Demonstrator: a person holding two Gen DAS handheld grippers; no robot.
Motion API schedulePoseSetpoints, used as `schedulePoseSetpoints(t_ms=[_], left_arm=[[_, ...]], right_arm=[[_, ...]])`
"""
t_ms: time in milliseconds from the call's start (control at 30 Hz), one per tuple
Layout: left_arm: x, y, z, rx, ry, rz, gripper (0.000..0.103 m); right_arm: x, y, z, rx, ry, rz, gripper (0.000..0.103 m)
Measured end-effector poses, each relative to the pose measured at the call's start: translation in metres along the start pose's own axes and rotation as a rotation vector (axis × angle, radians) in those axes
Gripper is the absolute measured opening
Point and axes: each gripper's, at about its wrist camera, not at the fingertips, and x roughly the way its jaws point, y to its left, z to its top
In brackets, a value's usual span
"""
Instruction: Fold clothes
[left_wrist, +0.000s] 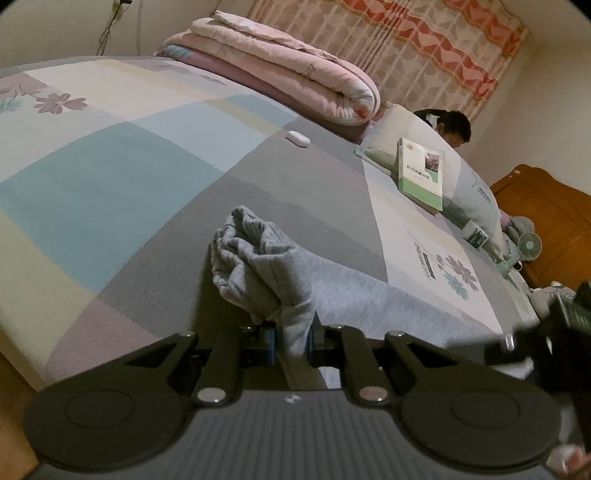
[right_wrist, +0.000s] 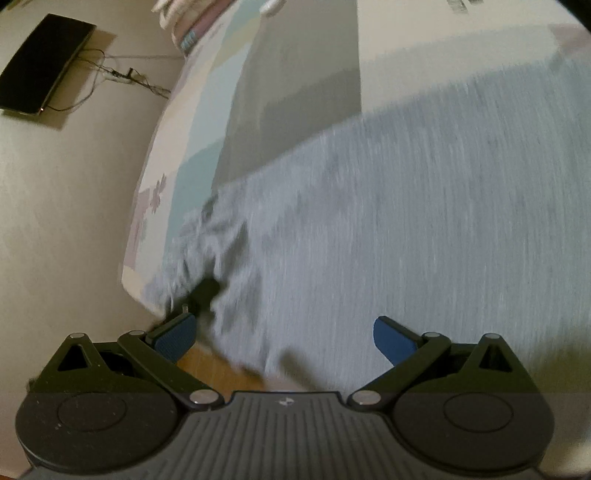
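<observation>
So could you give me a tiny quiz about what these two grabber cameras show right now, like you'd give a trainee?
1. True or false: the left gripper is clamped on the grey garment.
2. The right gripper is: A) shut on cloth, B) open above the garment, C) out of view.
3. What lies propped against the pillow on the bed?

Key: 1 true; 2 B; 3 a green and white book.

We are in a bedroom at home: a big bed (left_wrist: 147, 155), a folded quilt (left_wrist: 288, 74) and curtains (left_wrist: 406, 48) at the top.
</observation>
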Motion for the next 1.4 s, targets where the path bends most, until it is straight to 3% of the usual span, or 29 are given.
schedulePoseSetpoints(t_ms=[200,500,900,1400], left_arm=[[0.003,-0.004,0.005,0.008,0.004,-0.005,0.013],[-0.005,-0.027,0.011,0.041,-0.026,-0.026,0.013],[-0.02,-0.091,0.023,0.143,-0.078,-0.103,0.013],[-0.01,-0.17,0.011,0.252,-0.049,-0.193,0.012]], right_arm=[[-0.012,0.006,-0.025,-0.026,0.012,-0.009,0.103],[-0.078,-0.009,-0.011,-0.052,-0.127,-0.021,0.103],[-0.15,-0.067,-0.008,-0.181,-0.174,-0.187,0.103],[-0.203,-0.107,-0.027,-0.181,-0.226,-0.185,0.103]])
